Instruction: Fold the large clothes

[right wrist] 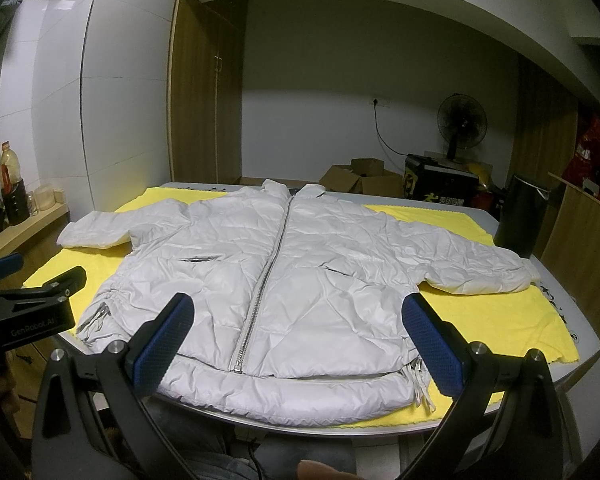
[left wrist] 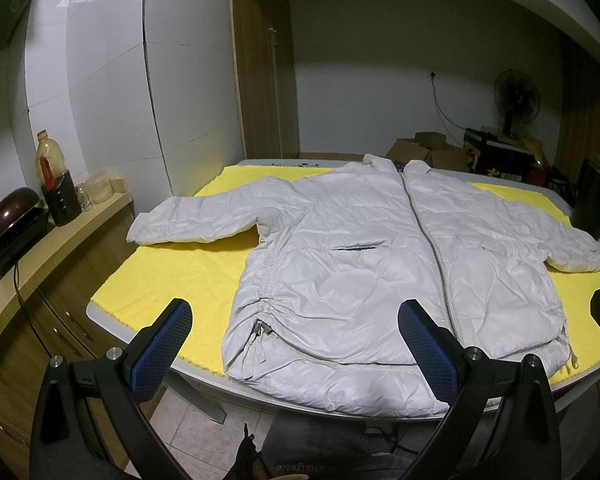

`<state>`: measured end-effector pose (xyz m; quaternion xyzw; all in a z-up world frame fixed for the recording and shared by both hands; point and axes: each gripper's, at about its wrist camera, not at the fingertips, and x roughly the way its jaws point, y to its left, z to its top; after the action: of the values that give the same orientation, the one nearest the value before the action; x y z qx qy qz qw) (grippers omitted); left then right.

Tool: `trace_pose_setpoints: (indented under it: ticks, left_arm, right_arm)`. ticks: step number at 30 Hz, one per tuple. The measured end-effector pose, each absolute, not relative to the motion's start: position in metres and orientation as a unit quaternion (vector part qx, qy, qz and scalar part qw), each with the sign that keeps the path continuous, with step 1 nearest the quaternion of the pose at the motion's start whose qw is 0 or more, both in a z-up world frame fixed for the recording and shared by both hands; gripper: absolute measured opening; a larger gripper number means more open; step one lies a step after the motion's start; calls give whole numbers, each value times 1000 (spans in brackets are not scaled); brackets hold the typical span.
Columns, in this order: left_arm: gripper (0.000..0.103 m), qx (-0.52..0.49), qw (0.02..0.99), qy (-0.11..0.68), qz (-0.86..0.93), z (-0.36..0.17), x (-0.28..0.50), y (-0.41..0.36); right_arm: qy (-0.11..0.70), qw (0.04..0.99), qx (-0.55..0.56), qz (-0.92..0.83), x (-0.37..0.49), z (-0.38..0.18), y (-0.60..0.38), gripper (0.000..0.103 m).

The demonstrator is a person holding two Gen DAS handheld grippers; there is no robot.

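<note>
A white puffer jacket (left wrist: 380, 256) is lying zipped and spread flat on the yellow cloth (left wrist: 188, 272), both the left gripper (left wrist: 296, 344) and right gripper (right wrist: 296, 336) hovering wide open and empty, the right view alone showing a black bin (right wrist: 518, 216).

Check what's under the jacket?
A yellow mat lies under the jacket, showing on both sides and past the collar. The mat sits on a grey table. The jacket covers the mat's middle, so anything there is hidden.

White walls (right wrist: 320, 60), wooden wardrobe (right wrist: 204, 92), standing fan (right wrist: 462, 122), cardboard boxes (right wrist: 360, 178).
</note>
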<state>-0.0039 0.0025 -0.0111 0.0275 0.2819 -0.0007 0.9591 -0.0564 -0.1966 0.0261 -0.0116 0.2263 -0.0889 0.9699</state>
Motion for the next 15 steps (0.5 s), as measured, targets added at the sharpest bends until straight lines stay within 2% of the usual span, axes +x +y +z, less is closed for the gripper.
trace_pose_setpoints:
  ticks: [15]
  left_arm:
    - [103,11,958,286,5,-9,-2,8]
  right_arm:
    - [227,970,-12,-88,-56,27,-196,103]
